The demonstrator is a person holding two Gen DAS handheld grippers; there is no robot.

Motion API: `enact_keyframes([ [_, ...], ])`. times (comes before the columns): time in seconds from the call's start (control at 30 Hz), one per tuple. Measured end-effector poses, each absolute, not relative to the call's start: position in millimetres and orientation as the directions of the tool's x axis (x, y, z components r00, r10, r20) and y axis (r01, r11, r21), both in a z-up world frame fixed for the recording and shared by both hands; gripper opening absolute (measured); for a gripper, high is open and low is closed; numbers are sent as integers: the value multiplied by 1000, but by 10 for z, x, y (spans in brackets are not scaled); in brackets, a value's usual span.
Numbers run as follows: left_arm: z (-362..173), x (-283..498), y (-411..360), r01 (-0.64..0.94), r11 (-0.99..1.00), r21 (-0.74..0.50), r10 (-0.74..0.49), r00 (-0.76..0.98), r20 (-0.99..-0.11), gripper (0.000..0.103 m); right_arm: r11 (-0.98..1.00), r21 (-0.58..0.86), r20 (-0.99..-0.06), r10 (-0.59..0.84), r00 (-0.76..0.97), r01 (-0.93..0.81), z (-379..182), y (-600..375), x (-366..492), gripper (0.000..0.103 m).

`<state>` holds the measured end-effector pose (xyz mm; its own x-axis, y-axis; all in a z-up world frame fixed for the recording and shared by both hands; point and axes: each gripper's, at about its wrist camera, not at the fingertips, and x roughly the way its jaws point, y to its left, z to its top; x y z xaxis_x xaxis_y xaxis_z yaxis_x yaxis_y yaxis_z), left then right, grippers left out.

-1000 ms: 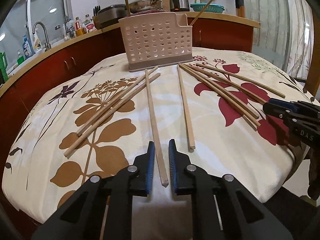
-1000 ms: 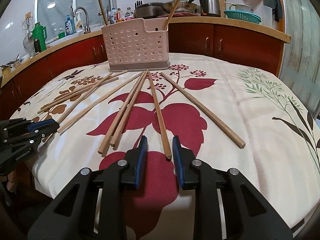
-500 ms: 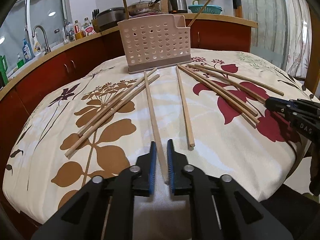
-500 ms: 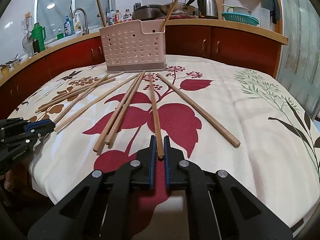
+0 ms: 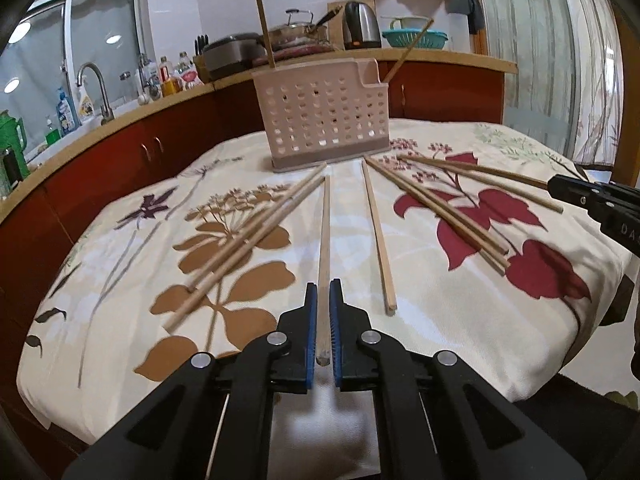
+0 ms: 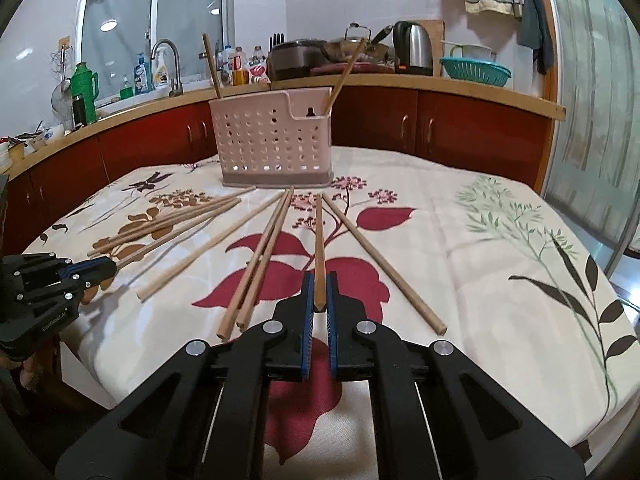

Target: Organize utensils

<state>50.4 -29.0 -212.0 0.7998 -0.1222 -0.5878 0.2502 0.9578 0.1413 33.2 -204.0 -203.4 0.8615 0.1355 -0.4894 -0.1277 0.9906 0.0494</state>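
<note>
Several wooden chopsticks lie fanned out on the flowered tablecloth in front of a pink perforated utensil holder [image 5: 324, 120], which also shows in the right wrist view [image 6: 274, 144] and has two chopsticks standing in it. My left gripper [image 5: 323, 292] is shut on the near end of one chopstick [image 5: 325, 240], lifted slightly off the cloth. My right gripper [image 6: 317, 282] is shut on the near end of another chopstick [image 6: 319, 236], also raised. Each gripper shows at the edge of the other's view, the right gripper [image 5: 560, 190] and the left gripper [image 6: 104, 268].
The table [image 6: 500, 280] is round with its near edge just under both grippers. A curved red kitchen counter [image 6: 440, 120] runs behind the table with a sink tap, bottles, pots and a kettle on it. A curtain hangs at the right.
Both grippers closed on a chopstick each, then lifted the near ends off the cloth. The views rose and tilted, with the holder lower in frame now.
</note>
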Motion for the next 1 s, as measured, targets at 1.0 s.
enact_keyframes([
  [1.0, -925, 255, -23, 176, 981, 77, -141, 931, -336, 7, 988, 52, -307, 157, 939, -148, -1042, -2002, -48, 6],
])
